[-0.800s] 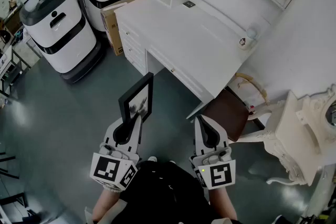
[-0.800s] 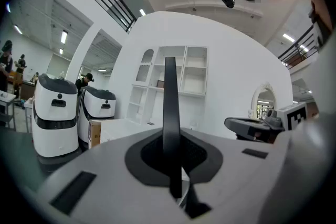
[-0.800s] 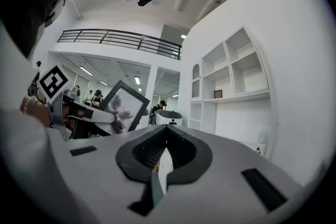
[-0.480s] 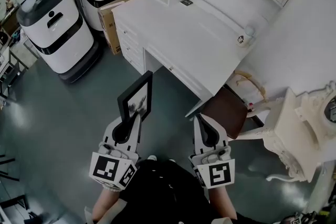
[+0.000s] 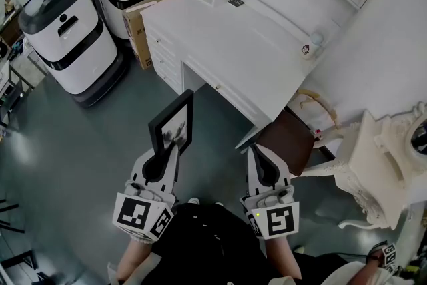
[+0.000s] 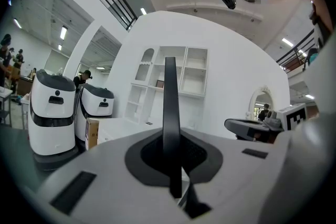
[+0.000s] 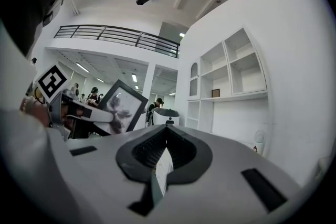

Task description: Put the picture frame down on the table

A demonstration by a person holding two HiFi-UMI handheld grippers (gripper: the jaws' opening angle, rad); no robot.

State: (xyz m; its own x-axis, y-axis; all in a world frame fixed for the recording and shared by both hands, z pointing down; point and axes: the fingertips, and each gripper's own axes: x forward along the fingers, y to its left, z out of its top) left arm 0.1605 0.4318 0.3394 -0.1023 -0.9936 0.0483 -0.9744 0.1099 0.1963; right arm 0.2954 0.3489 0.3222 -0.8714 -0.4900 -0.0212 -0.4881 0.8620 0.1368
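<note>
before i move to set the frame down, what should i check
1. Grip on frame: ok, the left gripper is shut on its bottom.
2. Frame upright: ok, it stands up from the jaws.
3. Frame over the desk: not ok, it is above the floor, short of the desk.
4. Landing spot: ok, most of the desktop is bare; small items sit only at its far end.
5. Right gripper: ok, shut and empty.
6. Stand on the frame's back: cannot tell, the back is not shown.
</note>
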